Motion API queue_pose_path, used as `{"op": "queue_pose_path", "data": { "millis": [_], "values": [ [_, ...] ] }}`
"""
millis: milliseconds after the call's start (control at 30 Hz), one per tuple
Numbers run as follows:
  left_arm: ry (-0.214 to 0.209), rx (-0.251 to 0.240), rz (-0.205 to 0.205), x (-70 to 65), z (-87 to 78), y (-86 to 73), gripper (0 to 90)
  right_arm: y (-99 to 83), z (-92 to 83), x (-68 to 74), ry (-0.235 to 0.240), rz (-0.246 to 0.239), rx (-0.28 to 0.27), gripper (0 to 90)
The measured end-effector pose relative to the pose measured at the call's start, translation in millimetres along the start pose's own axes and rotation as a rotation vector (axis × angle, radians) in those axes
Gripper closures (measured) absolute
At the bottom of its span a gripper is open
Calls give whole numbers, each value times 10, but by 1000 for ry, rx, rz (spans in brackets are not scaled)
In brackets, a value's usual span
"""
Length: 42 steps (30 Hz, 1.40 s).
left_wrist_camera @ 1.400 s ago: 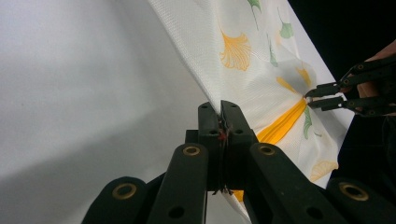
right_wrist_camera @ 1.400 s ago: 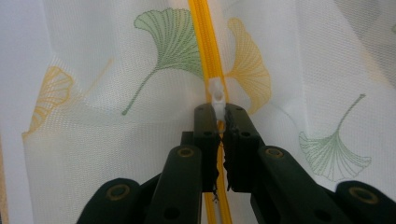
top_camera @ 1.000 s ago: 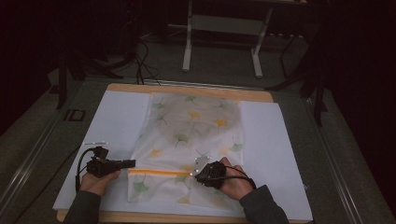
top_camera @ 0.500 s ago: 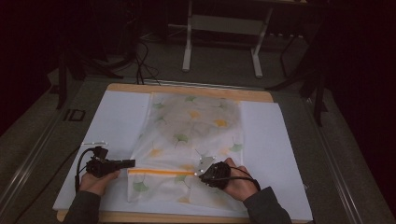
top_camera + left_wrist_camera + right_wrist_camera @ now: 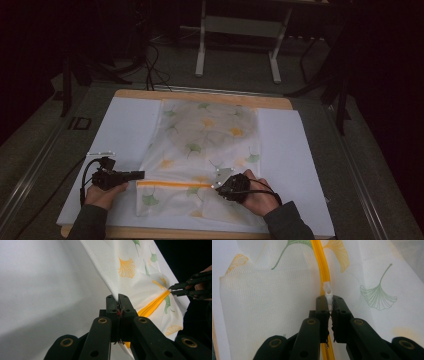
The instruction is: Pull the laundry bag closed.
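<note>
A sheer white bag printed with green and orange ginkgo leaves lies flat on the white sheet. An orange zipper runs across its near end. My left gripper is shut on the bag's left edge at the zipper's end; in the left gripper view the jaws pinch the fabric. My right gripper is shut on the white zipper pull, jaws pointing along the zipper. The right gripper also shows far off in the left gripper view.
The white sheet covers a wooden table. A metal stand and cables on the floor lie beyond the far edge. Bare sheet flanks the bag on both sides.
My right gripper has slid slightly to the right along the zipper with the pull. The left gripper has stayed where it was.
</note>
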State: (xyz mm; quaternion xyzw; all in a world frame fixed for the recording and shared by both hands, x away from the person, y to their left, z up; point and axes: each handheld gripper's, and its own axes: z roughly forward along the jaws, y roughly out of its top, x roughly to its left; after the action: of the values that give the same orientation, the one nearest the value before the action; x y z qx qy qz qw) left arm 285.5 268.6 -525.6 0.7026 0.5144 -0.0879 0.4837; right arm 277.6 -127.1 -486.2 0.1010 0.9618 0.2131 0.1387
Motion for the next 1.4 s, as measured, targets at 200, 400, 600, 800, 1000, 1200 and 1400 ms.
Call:
{"op": "queue_pose_path", "data": {
  "millis": [200, 400, 600, 800, 1000, 1200, 1400],
  "values": [
    [1, 1, 1, -1, -1, 0, 889, -37, -19, -3, -4, 6, 1, 848],
    [0, -2, -3, 4, -4, 1, 889, -74, -34, -10, -6, 10, 4, 848],
    [2, -2, -1, 6, -5, 0, 889, -116, -49, -4, -12, 18, 8, 848],
    [2, -2, -2, 7, -4, 0, 889, -164, -61, -24, -13, 29, 8, 848],
    [0, -2, -4, 12, -3, -1, 889, -196, -86, -23, -19, 34, 10, 848],
    [-1, -1, -5, 14, -3, -1, 889, -216, -103, -23, -25, 31, 15, 847],
    [-2, 0, -3, 16, -4, 2, 889, -222, -122, -23, -25, 31, 9, 848]
  ]
}}
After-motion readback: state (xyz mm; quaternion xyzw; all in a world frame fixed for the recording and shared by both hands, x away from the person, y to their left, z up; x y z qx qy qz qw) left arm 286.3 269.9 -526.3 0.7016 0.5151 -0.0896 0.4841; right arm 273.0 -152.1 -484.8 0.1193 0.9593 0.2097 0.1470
